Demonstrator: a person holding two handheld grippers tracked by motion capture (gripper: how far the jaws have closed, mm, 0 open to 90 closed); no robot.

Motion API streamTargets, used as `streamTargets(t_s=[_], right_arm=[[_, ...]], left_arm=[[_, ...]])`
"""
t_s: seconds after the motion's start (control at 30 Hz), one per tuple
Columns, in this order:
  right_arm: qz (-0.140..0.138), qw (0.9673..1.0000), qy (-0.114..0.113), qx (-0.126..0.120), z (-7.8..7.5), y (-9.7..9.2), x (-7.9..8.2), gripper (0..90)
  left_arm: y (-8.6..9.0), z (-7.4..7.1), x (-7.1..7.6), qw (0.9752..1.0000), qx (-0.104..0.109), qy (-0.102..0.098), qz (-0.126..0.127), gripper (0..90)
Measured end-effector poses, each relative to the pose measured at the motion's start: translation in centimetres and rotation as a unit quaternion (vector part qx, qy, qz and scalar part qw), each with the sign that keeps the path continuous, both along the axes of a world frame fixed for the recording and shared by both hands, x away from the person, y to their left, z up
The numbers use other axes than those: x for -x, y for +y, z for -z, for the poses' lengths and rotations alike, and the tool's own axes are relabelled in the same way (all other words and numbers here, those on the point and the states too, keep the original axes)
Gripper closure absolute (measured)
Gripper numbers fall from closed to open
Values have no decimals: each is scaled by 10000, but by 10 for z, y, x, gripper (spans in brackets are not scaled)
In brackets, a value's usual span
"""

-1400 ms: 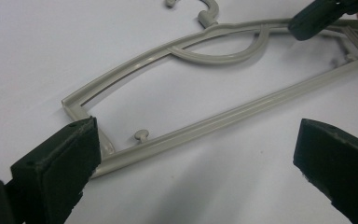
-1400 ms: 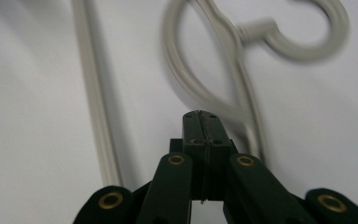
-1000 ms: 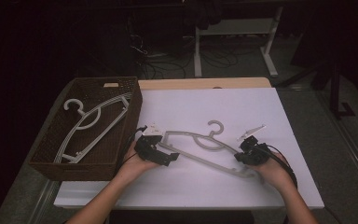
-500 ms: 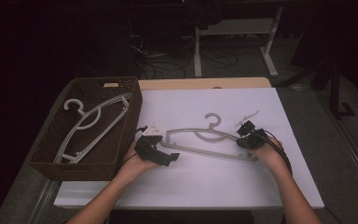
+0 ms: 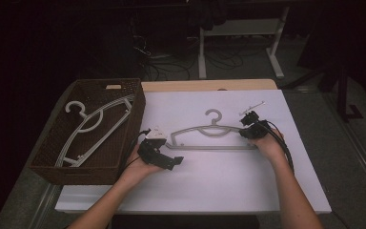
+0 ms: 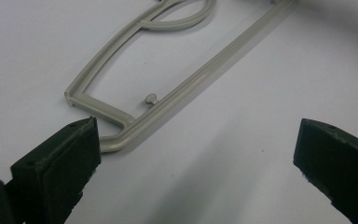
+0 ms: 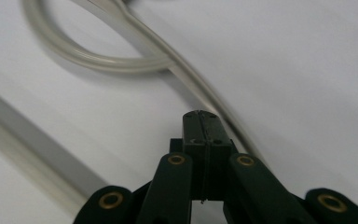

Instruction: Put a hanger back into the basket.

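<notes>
Grey hanger [image 5: 213, 136] flat on white bench [image 5: 209, 181]. Left tool [image 5: 164, 155] spread wide beside its end; right tool [image 7: 203, 122] pressed together, pinching nothing visible.

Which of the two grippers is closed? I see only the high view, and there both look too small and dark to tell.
Observer: The right gripper. In the right gripper view its pads are pressed together, with nothing between them.
Operator: And the left one?
Observer: The left gripper is wide open in its own view; the end corner of the grey hanger lies just beyond one jaw.
Operator: Is there any detail at that end?
Observer: A small peg stands on the hanger's bottom bar.
</notes>
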State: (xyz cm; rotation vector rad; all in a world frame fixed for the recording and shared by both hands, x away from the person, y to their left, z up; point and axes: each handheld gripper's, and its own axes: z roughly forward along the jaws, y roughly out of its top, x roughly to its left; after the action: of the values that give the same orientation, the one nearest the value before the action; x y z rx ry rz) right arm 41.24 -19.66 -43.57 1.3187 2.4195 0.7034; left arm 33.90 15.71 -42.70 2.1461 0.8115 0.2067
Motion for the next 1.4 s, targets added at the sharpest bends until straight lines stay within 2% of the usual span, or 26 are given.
streamTargets(t_s=[0.13, 0.27, 0.43, 0.57, 0.77, 0.93, 1.17, 1.3, 1.4], right_arm=[[-133, 9993, -83, -331, -11, 5, 16, 893], [-349, 9978, -101, -552, -19, 13, 35, 893], [-428, 9979, -37, -487, -12, 16, 46, 893], [-453, 9980, 100, -440, -4, 16, 46, 894], [-500, 9979, 158, -372, 2, 18, 45, 894], [-477, 9978, 208, -411, 5, 18, 44, 894], [-505, 9980, 233, -292, 7, 20, 45, 895], [-516, 9979, 243, -293, 7, 20, 45, 895], [-512, 9979, 255, -314, 7, 20, 45, 895]], left_arm=[[0, 0, 0, 10000, 0, -4, -2, 7], [-1, 1, 0, 10000, -22, -1, 22, 7], [-3, 2, 0, 10000, -31, 14, 38, 7], [-3, 2, 0, 10000, -42, 12, 56, 7], [-3, 1, 0, 10000, -13, 5, 40, 7], [-5, -2, -4, 10000, -11, -38, 46, 9], [-17, -8, -20, 9999, 36, -90, 56, 59], [-27, -11, -39, 9998, -80, -200, 9, 113], [-33, -10, -57, 9996, -192, -194, -68, 143]])
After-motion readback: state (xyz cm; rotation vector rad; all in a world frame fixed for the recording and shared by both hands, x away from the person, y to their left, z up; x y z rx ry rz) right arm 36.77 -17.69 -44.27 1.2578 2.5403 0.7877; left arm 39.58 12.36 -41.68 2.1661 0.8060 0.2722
